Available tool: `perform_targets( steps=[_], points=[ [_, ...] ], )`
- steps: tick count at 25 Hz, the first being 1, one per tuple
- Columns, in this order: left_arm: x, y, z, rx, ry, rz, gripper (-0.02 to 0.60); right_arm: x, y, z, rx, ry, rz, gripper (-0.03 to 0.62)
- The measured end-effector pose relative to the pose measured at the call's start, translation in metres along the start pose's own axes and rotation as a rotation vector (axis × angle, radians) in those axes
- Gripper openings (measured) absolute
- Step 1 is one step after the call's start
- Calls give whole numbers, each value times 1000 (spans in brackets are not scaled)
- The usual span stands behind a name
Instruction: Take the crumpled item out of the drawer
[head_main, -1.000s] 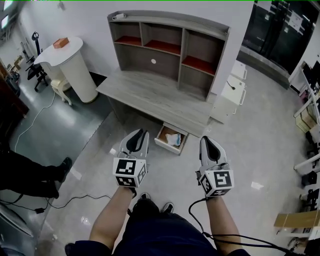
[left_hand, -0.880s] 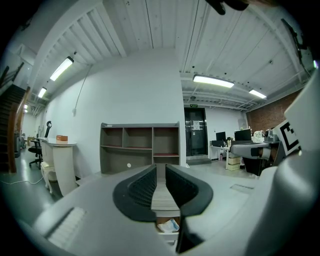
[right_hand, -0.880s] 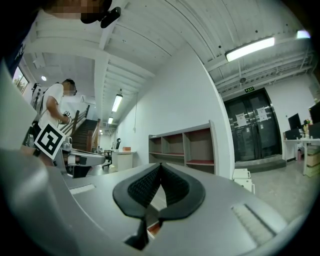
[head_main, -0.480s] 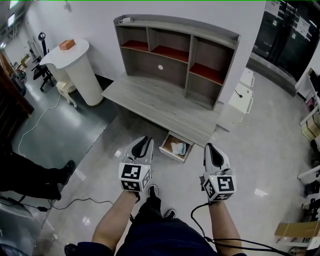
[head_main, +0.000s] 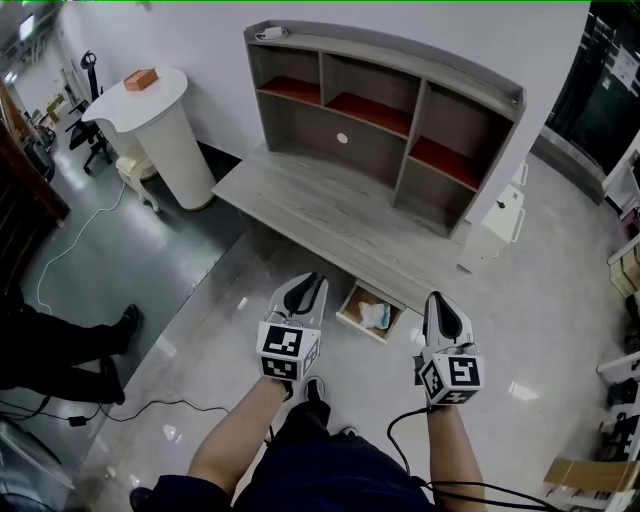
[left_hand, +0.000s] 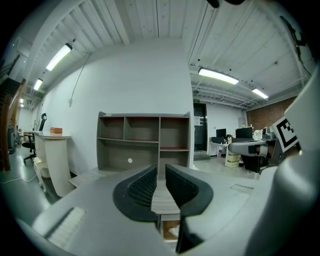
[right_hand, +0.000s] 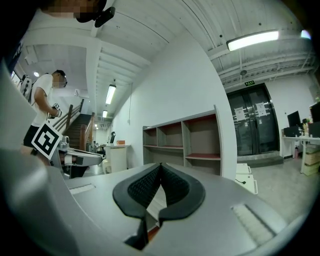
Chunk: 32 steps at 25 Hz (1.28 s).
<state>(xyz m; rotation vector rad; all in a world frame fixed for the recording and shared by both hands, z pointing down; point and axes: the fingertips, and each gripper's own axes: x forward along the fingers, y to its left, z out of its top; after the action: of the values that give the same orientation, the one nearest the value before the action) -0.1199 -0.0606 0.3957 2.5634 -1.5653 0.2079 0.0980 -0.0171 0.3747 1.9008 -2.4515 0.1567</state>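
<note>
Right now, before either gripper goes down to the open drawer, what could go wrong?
1. The right gripper has its jaws together and the left gripper has only a narrow gap, so either probably needs opening wider to take the crumpled white item.
2. The small wooden drawer sits low, partly under the grey wooden desk; a reaching gripper could knock the desk edge.

One desk (head_main: 330, 215) is showing matt grey wood-grain board, its shelf panels (head_main: 372, 106) reddish. One drawer (head_main: 351, 317) is showing brown wood inside. One crumpled item (head_main: 375, 315), pale, is looking like paper or thin plastic. The floor (head_main: 545, 320), polished, is reflecting lights. The left gripper (left_hand: 161, 172) and right gripper (right_hand: 160, 167) are showing smooth grey plastic with black ribbed pads (left_hand: 142, 186).
</note>
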Motion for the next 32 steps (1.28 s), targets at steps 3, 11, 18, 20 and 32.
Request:
perform_targets(
  steps=[3, 11, 18, 20, 32],
  points=[
    [15, 19, -2, 2, 10, -21, 60, 22, 5, -3, -5, 17, -17, 6],
    [59, 45, -34, -3, 72, -87, 60, 60, -3, -30, -22, 117, -90, 6],
    [96, 22, -96, 31, 183, -201, 60, 70, -19, -58, -12, 177, -141, 6],
    [106, 11, -114, 68, 218, -235, 60, 73, -26, -70, 5, 190, -145, 6],
    [167, -81, -254, 417, 502, -529, 63, 79, -89, -125, 99, 252, -170, 6]
  ],
)
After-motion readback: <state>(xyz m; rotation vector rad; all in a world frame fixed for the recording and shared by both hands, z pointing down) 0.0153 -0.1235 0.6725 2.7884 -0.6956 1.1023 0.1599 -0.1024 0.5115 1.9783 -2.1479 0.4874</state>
